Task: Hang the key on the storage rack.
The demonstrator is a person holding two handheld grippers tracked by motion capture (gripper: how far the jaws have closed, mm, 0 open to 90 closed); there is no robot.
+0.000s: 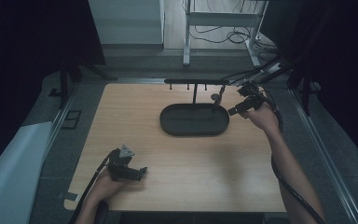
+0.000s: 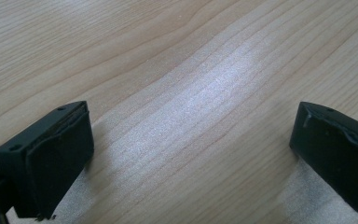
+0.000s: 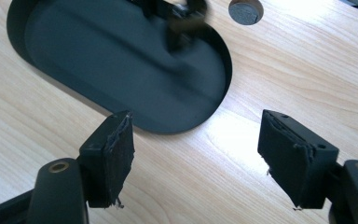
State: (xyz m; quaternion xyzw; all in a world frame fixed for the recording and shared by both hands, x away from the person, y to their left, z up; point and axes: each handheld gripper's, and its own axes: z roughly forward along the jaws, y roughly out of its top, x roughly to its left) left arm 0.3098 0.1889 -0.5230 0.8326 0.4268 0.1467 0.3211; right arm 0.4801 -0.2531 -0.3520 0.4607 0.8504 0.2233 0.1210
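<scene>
A black oval tray (image 1: pixel 186 122) lies at the middle back of the wooden table (image 1: pixel 177 186). Behind it a thin black rack (image 1: pixel 196 81) carries a horizontal bar with small hooks. My right gripper (image 1: pixel 237 111) hovers at the tray's right end, open and holding nothing. In the right gripper view its jaws (image 3: pixel 196 119) straddle bare wood just off the tray's (image 3: pixel 112 60) rounded end. A blurred dark item (image 3: pixel 186 18) shows over the tray's far side. My left gripper (image 1: pixel 142 171) rests low at the front left, open over bare wood (image 2: pixel 191 116).
A small round grey disc (image 3: pixel 245 10) sits on the table beyond the tray's right end (image 1: pixel 214 97). Dark curtains flank both sides. A desk frame and cables (image 1: pixel 223 32) stand behind the table. A white sheet (image 1: pixel 9 168) lies off the left edge.
</scene>
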